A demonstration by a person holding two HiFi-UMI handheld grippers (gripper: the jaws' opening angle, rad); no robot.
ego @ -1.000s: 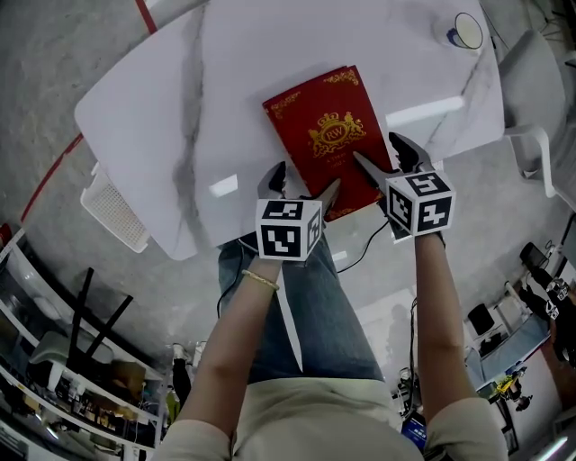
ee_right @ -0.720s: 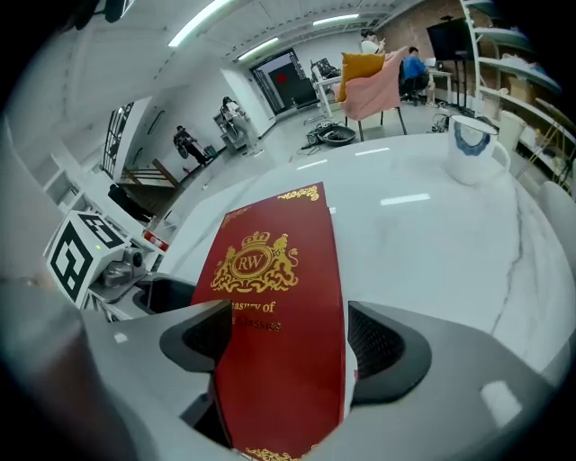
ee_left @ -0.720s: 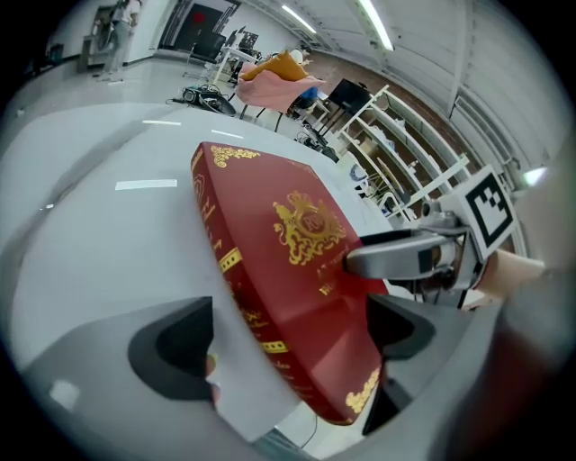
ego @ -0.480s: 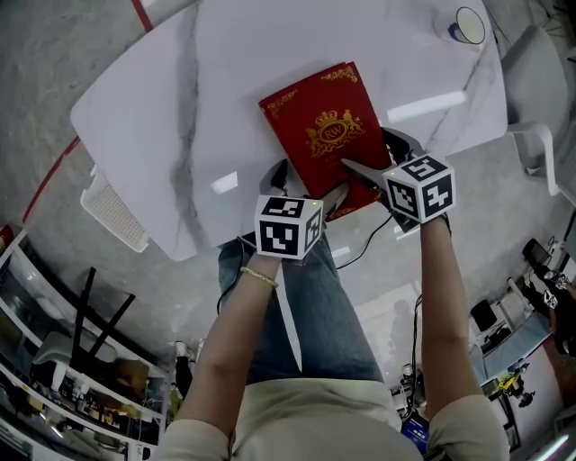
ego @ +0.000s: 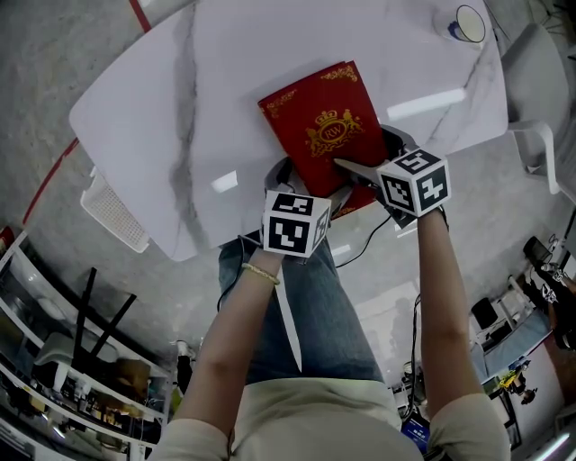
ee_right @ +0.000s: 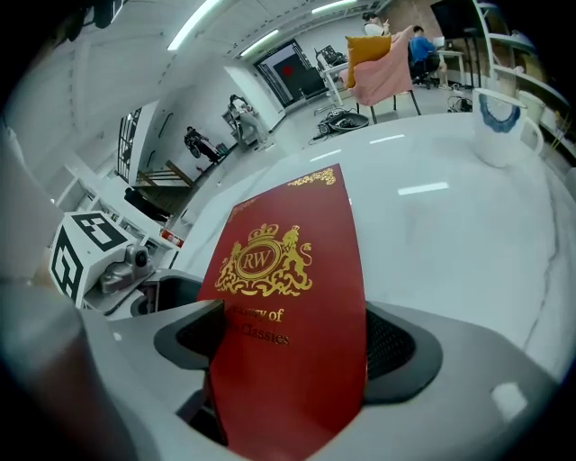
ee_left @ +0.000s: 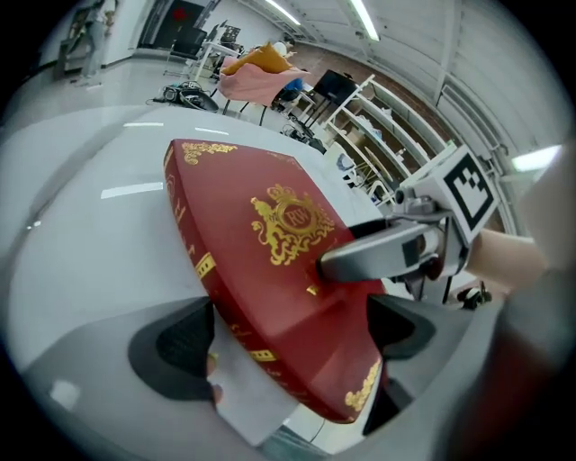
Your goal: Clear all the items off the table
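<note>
A red book (ego: pixel 319 126) with a gold crest lies on the white marble table (ego: pixel 180 108), its near end at the front edge. My left gripper (ego: pixel 308 183) straddles the book's near left corner (ee_left: pixel 270 261). Its jaws have just been opening and stand wide, with neither pad pressing on the book. My right gripper (ego: pixel 367 151) straddles the near right edge, one finger (ee_left: pixel 382 257) lying over the cover. Its jaws have also just been opening, with the book (ee_right: pixel 288 297) between the open pads. A white mug (ego: pixel 466 27) with a blue inside stands at the far right corner.
A white chair (ego: pixel 531 99) stands at the table's right. A white perforated seat (ego: pixel 112 212) pokes out under its left edge. Shelving (ego: pixel 54 378) fills the lower left. The person's legs are right below the front edge. Desks and chairs show far off (ee_right: pixel 387 63).
Both grippers have edged forward over the book's near end and their jaws have spread wider. The right gripper has tipped further down. The book and mug have stayed put.
</note>
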